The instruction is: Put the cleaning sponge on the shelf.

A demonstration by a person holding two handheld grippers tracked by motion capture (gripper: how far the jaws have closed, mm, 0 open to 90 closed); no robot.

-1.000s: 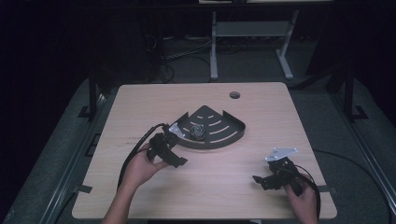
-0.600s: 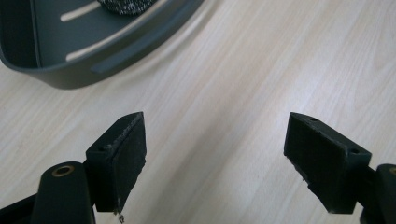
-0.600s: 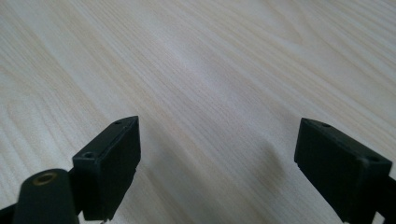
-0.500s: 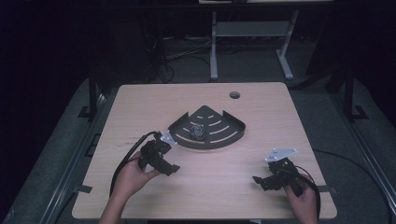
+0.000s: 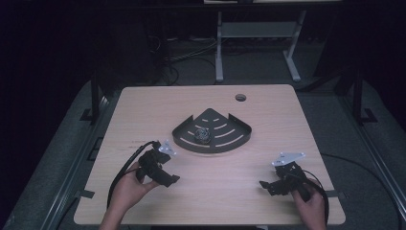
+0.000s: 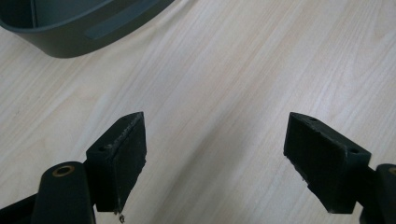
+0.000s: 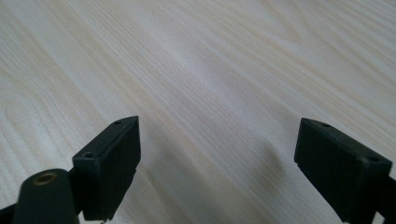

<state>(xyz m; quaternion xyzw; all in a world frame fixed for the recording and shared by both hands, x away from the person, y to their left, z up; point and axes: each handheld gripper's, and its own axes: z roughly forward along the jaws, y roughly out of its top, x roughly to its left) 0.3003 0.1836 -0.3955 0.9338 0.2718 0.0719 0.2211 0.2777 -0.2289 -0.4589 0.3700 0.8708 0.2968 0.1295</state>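
Near the bench's (image 5: 268, 100) centre, a small dark object (image 5: 201, 133) is kept inside the grey corner tray (image 5: 237, 139); left gripper (image 5: 165, 173) and right gripper (image 5: 269, 186) are parked wide, nothing held, near front corners.

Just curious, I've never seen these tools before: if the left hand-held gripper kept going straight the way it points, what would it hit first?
Probably the bare table: the left hand-held gripper has open, empty jaws angled down at the wood. The dark corner tray sits off to one side, likely missed.
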